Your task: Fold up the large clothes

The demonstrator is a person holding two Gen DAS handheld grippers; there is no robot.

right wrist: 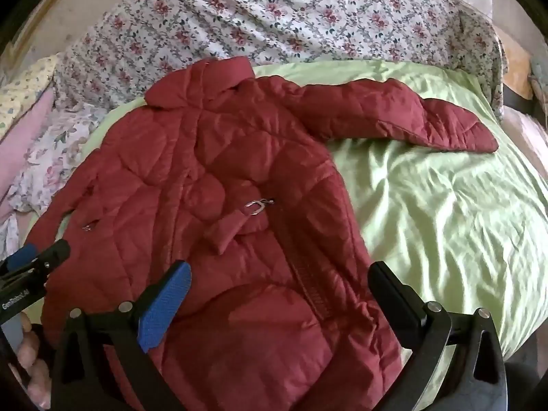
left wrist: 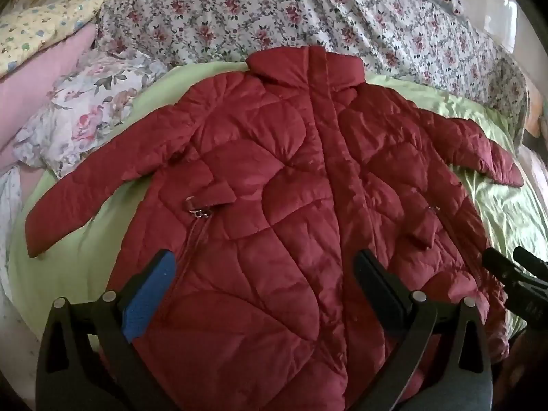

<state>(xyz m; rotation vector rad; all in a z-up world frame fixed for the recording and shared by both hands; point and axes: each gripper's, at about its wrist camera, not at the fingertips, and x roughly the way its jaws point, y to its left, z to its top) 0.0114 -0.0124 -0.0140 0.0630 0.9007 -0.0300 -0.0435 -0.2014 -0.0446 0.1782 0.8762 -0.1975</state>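
A dark red quilted jacket lies flat and front up on a light green sheet, collar at the far side, both sleeves spread out. It also shows in the right wrist view, with its right sleeve stretched over the green sheet. My left gripper is open and empty above the jacket's lower front. My right gripper is open and empty above the jacket's lower right edge. Each gripper shows at the edge of the other's view: the right one, the left one.
A floral duvet is bunched along the far side of the bed. Floral and pink pillows lie at the left. A yellow patterned cushion sits at the far left. The bed's edge drops off at the right.
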